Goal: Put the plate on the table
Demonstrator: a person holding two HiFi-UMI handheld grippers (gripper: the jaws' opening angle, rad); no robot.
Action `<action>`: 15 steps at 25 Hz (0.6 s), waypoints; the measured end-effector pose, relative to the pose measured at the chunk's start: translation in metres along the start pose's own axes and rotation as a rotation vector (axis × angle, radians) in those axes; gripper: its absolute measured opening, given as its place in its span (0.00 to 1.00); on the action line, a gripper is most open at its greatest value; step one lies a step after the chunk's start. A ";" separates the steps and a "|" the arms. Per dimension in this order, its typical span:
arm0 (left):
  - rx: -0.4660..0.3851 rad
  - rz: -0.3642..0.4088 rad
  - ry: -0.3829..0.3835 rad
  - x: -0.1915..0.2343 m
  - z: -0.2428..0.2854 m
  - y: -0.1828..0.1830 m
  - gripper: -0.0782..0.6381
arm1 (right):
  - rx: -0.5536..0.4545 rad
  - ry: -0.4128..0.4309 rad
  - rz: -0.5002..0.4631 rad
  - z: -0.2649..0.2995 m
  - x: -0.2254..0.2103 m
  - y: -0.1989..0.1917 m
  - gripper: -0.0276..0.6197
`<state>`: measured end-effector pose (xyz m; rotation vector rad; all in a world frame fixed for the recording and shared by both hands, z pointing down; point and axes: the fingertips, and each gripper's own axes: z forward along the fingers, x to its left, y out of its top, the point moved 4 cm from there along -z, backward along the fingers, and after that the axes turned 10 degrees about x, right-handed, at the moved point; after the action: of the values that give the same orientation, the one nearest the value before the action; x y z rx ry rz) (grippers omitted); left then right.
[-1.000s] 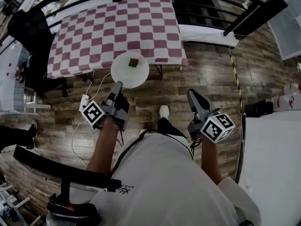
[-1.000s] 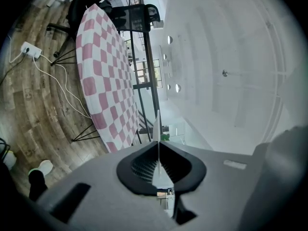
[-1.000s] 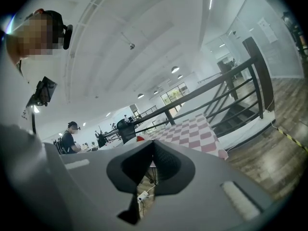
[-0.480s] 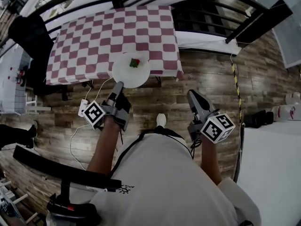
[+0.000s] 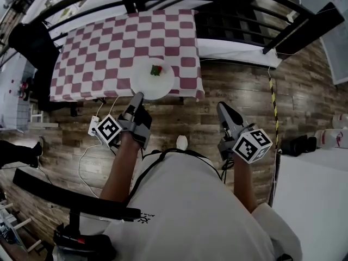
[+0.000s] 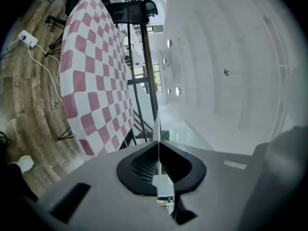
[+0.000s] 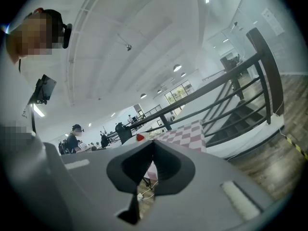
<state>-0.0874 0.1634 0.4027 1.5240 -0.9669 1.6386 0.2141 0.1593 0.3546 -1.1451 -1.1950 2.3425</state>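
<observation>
Wood-plank flooring (image 5: 244, 86) lay around a table (image 5: 98, 42) covered in a red-and-white checked cloth. The white plate (image 5: 152, 78), carrying a small red-and-green item (image 5: 156, 69), was over the table's near edge; contact with the cloth could not be confirmed. The left gripper (image 5: 136, 98) was clamped on the plate's near rim. The right gripper (image 5: 223, 110) hung well apart over the floor, jaws pressed together with nothing between them. Both marker cubes showed black-and-white squares.

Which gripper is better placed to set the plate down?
Left. The left gripper is shut on the plate, which is at the near edge of the table; the right gripper is shut, empty, over the floor.
</observation>
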 end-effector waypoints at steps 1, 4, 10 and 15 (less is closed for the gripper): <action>0.001 -0.001 0.003 0.000 0.006 -0.002 0.13 | 0.003 0.004 0.000 0.001 -0.005 0.002 0.05; -0.005 -0.012 0.014 0.003 0.019 -0.008 0.13 | 0.018 0.015 0.009 0.004 -0.020 0.006 0.05; -0.015 -0.019 0.032 0.008 0.042 -0.010 0.13 | 0.035 0.018 0.032 0.008 -0.044 0.013 0.05; -0.020 -0.024 0.032 0.009 0.056 -0.006 0.13 | 0.044 0.021 0.032 0.015 -0.055 0.021 0.05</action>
<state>-0.0552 0.1172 0.4139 1.4867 -0.9410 1.6271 0.2411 0.1076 0.3728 -1.1792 -1.1206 2.3625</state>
